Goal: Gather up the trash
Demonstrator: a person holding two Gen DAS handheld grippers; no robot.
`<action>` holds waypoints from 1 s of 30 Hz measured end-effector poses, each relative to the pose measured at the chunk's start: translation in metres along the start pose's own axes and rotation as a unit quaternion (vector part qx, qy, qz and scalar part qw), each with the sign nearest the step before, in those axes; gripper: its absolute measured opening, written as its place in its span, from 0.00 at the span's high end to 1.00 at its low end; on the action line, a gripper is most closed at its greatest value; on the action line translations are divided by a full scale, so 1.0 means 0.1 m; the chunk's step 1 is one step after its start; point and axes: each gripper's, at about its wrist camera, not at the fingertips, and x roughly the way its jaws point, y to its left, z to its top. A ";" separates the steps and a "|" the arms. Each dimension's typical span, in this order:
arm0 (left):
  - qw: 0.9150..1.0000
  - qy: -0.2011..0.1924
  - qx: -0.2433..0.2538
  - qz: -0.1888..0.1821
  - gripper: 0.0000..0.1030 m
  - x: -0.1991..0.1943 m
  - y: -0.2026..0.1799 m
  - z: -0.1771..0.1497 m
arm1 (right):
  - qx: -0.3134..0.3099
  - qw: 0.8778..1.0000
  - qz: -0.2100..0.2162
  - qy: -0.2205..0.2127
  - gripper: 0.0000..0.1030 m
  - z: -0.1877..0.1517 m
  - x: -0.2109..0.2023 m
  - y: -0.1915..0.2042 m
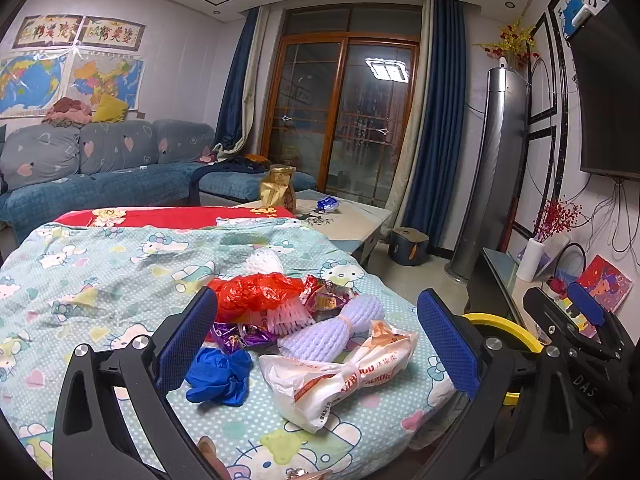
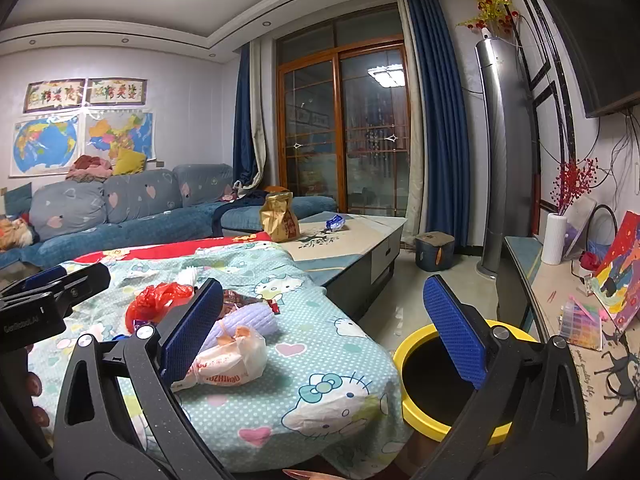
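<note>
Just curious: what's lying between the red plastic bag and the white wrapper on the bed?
In the left wrist view, a lilac foam net lies between the red plastic bag and white wrapper.

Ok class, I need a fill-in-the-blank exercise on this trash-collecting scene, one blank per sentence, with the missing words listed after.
1. The crumpled glove lying on the patterned sheet is ____ in colour.
2. The bin beside the covered table has a ____ rim.
3. The left tool and the right tool both have their jaws ____.
4. The red plastic bag lies ____ from the left wrist camera than the white bread wrapper.

Missing words: blue; yellow; open; farther
</note>
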 end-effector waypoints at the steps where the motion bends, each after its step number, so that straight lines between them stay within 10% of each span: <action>1: 1.000 0.000 -0.001 -0.002 0.06 -0.01 0.00 0.00 | 0.000 1.000 0.000 0.000 0.10 0.00 0.03 -0.01; 30: 1.000 0.007 -0.003 -0.010 0.06 0.02 0.02 -0.09 | 0.003 1.000 0.002 0.010 0.10 -0.02 0.08 -0.06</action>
